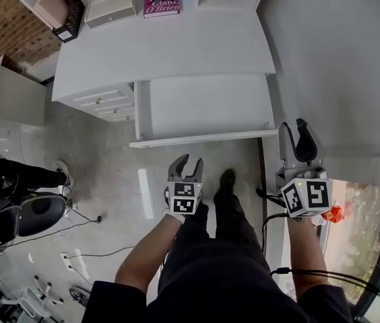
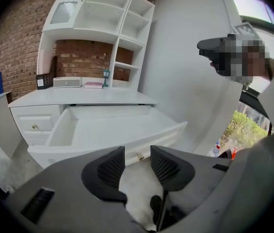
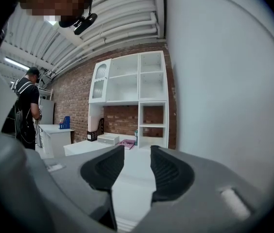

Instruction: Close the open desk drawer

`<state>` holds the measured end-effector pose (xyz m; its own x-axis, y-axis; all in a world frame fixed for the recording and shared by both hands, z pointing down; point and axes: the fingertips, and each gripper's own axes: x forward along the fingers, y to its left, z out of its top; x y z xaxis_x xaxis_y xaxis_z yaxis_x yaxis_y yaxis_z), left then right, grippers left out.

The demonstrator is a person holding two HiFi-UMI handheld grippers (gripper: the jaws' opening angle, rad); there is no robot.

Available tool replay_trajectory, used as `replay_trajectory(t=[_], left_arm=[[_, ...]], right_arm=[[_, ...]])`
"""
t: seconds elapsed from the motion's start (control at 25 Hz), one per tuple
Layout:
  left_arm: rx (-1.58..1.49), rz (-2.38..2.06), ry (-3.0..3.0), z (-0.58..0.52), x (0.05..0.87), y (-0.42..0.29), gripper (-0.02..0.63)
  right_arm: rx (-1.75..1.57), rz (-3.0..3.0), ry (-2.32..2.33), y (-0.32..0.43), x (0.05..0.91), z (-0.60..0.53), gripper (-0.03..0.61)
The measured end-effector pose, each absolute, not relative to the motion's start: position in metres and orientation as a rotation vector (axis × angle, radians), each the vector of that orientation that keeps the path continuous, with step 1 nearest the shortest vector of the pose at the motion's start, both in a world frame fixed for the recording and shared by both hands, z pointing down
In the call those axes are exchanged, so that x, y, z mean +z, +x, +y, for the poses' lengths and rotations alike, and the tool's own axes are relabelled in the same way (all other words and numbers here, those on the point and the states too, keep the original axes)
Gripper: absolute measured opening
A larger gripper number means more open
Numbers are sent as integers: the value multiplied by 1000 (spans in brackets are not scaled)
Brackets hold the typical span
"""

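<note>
White painted wood fills the head view: a desk (image 1: 163, 46) against a pale wall, with its wide centre drawer (image 1: 203, 138) pulled fully out toward the person standing before it. The drawer is empty. Its long front panel faces the person, and the left gripper view shows a small knob (image 2: 140, 156) on that panel. A stack of smaller, closed drawers (image 1: 106, 103) sits to its left.

The left gripper (image 1: 188, 163) hangs just short of the drawer front, its claw spread with nothing between the pads. The right gripper (image 1: 294, 136) is off to the drawer's right corner, pointing nearly level at the shelves, claw likewise spread and empty.

The drawer looks stiff and boxy, and, being empty, probably light and free on its runners. It needs no pinch: a flat push on the front panel should do. Pressing near the middle, beside the knob, seems safest, since a shove at one end of so wide a front could skew it and jam it.
</note>
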<state>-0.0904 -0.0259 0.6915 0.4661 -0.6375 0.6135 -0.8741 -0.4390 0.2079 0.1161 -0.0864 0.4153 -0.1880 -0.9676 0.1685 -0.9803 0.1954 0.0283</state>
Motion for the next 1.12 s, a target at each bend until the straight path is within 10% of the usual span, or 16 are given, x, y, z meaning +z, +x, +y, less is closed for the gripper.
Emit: replay_trajectory(t=[0.96, 1.12], left_arm=[[675, -1525, 1771, -87, 829, -26, 161], [691, -1537, 1749, -93, 831, -30, 84]], right_arm=[[278, -2326, 1768, 193, 516, -172, 146], [275, -2340, 1741, 193, 517, -180, 135]])
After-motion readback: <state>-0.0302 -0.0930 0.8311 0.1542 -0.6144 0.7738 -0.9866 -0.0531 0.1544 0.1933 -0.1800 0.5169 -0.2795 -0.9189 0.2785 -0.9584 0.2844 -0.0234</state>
